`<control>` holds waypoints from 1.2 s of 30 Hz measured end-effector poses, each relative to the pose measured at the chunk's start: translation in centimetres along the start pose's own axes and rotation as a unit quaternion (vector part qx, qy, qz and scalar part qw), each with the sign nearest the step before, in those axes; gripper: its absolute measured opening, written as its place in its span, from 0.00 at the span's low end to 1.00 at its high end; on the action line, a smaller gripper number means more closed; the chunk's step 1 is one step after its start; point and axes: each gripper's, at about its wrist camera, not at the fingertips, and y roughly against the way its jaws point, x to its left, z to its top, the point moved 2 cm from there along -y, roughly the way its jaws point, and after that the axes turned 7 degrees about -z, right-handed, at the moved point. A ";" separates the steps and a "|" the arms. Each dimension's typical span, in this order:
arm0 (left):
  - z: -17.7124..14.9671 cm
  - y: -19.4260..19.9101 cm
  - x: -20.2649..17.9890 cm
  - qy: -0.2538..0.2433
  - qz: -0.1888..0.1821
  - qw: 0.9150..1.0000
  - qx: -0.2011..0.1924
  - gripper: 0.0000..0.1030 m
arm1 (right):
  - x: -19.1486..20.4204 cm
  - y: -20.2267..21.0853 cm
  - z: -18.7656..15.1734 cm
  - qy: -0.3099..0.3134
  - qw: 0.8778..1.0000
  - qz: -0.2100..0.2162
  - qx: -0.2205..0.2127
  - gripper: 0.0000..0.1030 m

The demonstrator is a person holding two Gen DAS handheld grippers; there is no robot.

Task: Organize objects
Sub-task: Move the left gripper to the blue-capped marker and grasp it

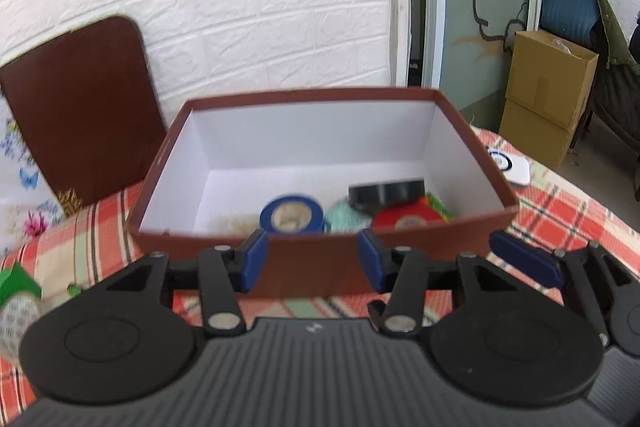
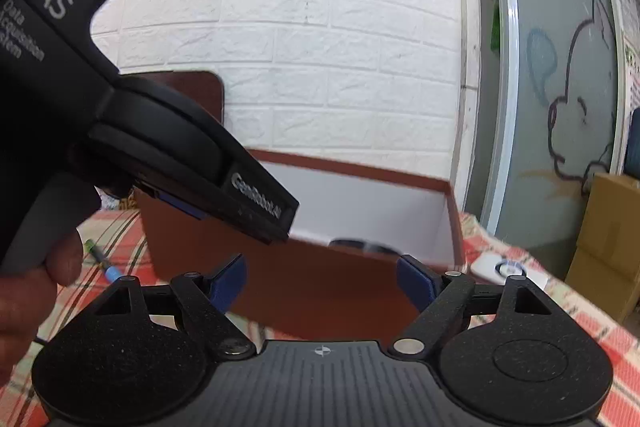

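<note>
A brown box (image 1: 304, 267) with a white inside stands on the plaid tablecloth. In it lie a blue tape roll (image 1: 291, 218), a black roll (image 1: 386, 191), a red roll (image 1: 408, 221) and a pale green item (image 1: 345, 219). My left gripper (image 1: 312, 261) is open and empty, its blue pads (image 1: 253, 259) just in front of the box's near wall. My right gripper (image 2: 324, 285) is open and empty before the same box (image 2: 320, 291). The right gripper also shows at the right edge of the left wrist view (image 1: 528, 259). The left gripper's body (image 2: 120, 115) fills the left of the right wrist view.
The box's brown lid (image 1: 80, 107) leans on the white brick wall at the left. A green and white roll (image 1: 16, 295) lies at the left edge. A white round device (image 1: 512, 165) lies right of the box. Cardboard cartons (image 1: 548, 87) stand beyond the table.
</note>
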 end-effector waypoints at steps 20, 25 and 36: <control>-10.2 1.5 6.5 0.061 0.080 0.992 0.074 0.51 | 5.4 3.3 -4.7 0.013 0.987 0.096 0.132 0.80; -11.8 2.1 8.7 0.081 0.097 0.989 0.082 0.52 | 7.4 3.8 -5.1 0.035 0.983 0.109 0.142 0.80; -14.2 3.2 13.5 0.131 0.122 0.981 0.070 0.58 | 11.0 4.3 -5.3 0.096 0.975 0.131 0.149 0.80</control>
